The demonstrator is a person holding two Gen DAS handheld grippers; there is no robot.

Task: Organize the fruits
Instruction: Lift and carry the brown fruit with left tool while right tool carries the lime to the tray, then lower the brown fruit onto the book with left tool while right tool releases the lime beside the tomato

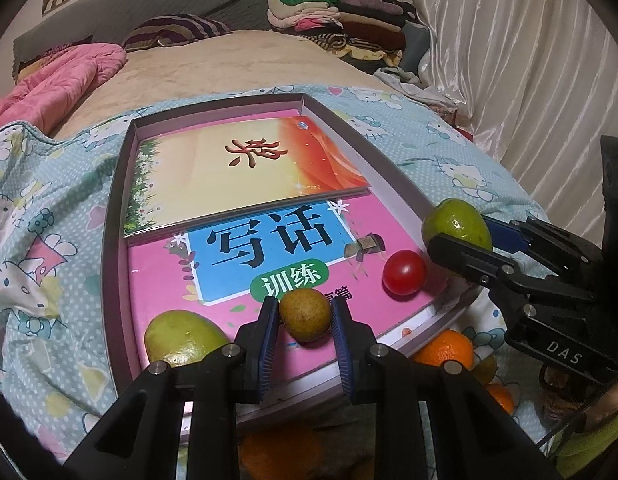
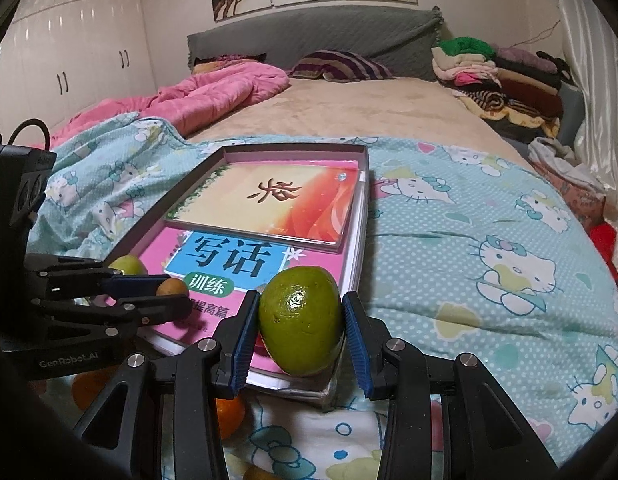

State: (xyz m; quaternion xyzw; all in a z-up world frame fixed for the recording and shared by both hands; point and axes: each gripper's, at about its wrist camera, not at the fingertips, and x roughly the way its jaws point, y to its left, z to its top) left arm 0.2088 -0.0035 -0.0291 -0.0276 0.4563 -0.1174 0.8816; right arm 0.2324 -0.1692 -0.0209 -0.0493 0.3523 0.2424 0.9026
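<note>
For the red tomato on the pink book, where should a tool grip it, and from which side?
Grip the tomato across its round middle, coming from above. It is smooth and ball-shaped with no handle, the box wall stands close on its right, and the right tool with the green fruit crowds that side.

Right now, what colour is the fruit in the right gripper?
Green fruit, clearest in the right wrist view.

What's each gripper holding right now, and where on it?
Left gripper pinches the small brown fruit across its sides; right gripper clamps the green fruit across its widest middle.
</note>
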